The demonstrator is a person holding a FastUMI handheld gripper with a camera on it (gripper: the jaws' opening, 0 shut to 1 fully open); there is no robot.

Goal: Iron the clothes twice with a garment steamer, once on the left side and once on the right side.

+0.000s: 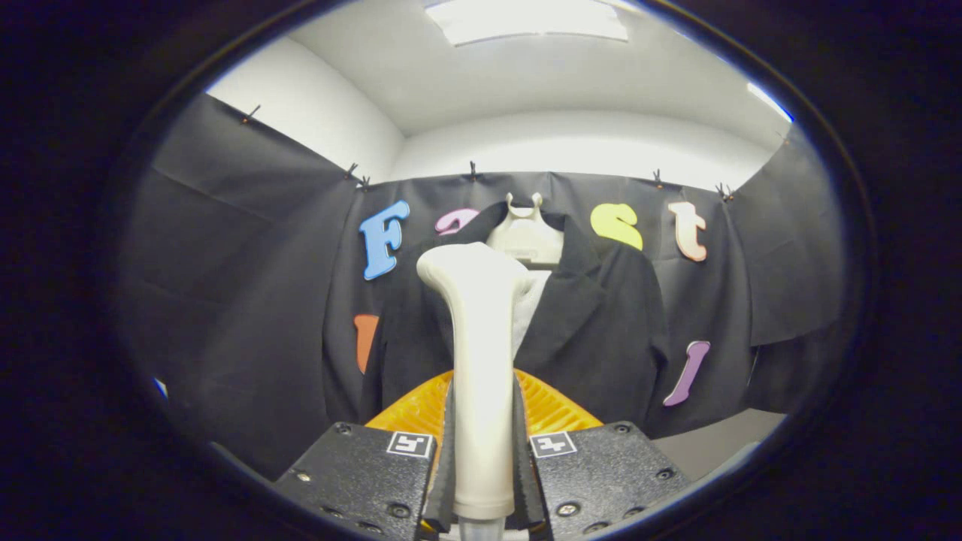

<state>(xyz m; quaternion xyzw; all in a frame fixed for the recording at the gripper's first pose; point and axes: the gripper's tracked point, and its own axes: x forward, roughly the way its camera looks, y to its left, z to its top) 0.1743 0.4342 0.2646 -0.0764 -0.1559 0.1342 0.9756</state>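
**A:** Which step am I in?

**B:** The approach, as I read it. My tool (482,481) is closed on the steamer (481,361): both fingers (449,466) press on its cream handle from either side, and the handle stands upright between them with its head at the top. That head is up in front of the jacket (594,330) but I can't tell whether it touches the cloth, so I judge no pass has begun that I could confirm.

**A:** Take the jacket as the landmark, then, left to right.

**B:** The jacket's left front panel is dark and hangs fairly flat, partly hidden behind the steamer. The steamer head sits over the jacket's middle, about level with the lapels. Just right of the head a strip of pale lining (530,315) shows in the opening. Above that is the white hanger (526,233) at the collar. The right lapel and right panel hang in full sight, with soft folds lower down.

**A:** And the next move?

**B:** I'd shift the head onto one panel, left first per the task, bring it close to the cloth near the shoulder and draw it straight down, keeping the grip firm so the handle doesn't twist. Then the same on the right.

**A:** Anything below?

**B:** An orange ribbed part (556,409) lies low, between the fingers and the jacket's hem. I can't tell what it is.
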